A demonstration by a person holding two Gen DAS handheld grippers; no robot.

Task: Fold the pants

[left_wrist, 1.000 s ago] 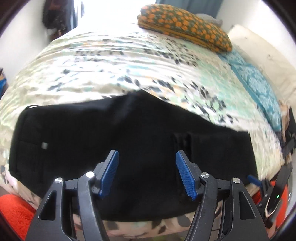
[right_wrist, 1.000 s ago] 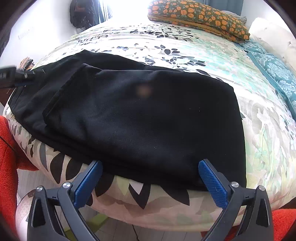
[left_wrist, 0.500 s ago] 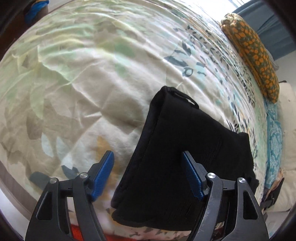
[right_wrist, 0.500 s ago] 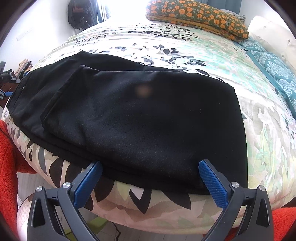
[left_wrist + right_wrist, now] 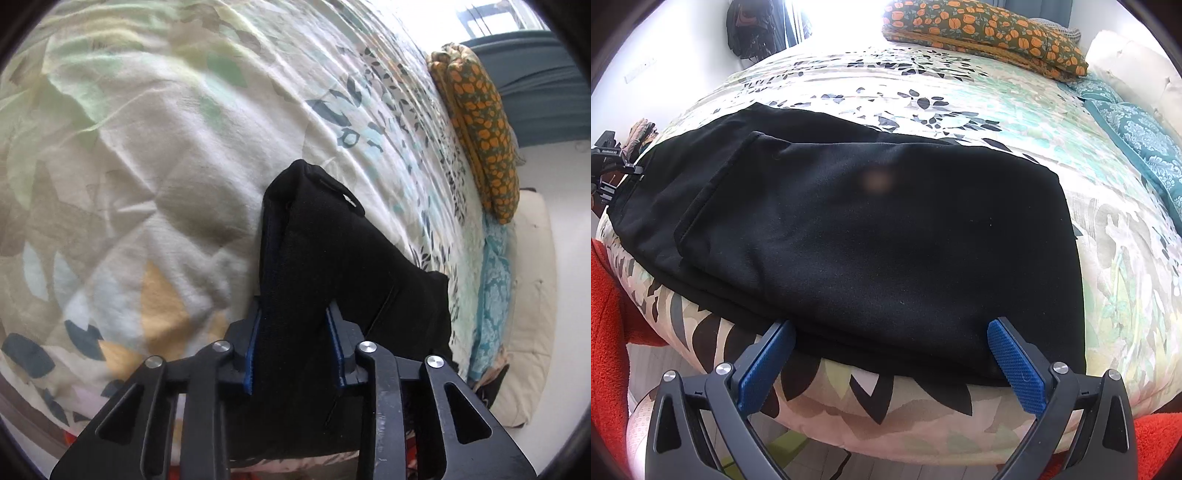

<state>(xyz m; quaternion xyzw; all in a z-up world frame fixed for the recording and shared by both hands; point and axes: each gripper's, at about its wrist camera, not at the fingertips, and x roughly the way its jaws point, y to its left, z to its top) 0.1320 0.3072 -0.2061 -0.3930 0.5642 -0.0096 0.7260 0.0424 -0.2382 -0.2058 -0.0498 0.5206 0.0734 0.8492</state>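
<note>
Black pants (image 5: 871, 229) lie folded across the near part of the floral bed cover (image 5: 960, 96), with a shorter layer on top of a longer one. In the left wrist view my left gripper (image 5: 295, 314) is at one end of the pants (image 5: 325, 266). Its jaws are closing with the folded edge between the blue pads, and the cloth is bunched up into a ridge. My right gripper (image 5: 890, 328) stands open at the near edge of the pants, one pad on each side and nothing pinched.
A folded orange-patterned blanket (image 5: 986, 33) lies at the far end of the bed, with a teal pillow (image 5: 1137, 136) to its right. Red-orange fabric (image 5: 609, 295) sits below the bed's near edge on both sides. A dark bag (image 5: 746, 26) hangs by the wall.
My left gripper swung to the end of the pants and rolled, then its jaws came together on the folded edge, lifting it into a ridge. The right gripper stayed where it was, open.
</note>
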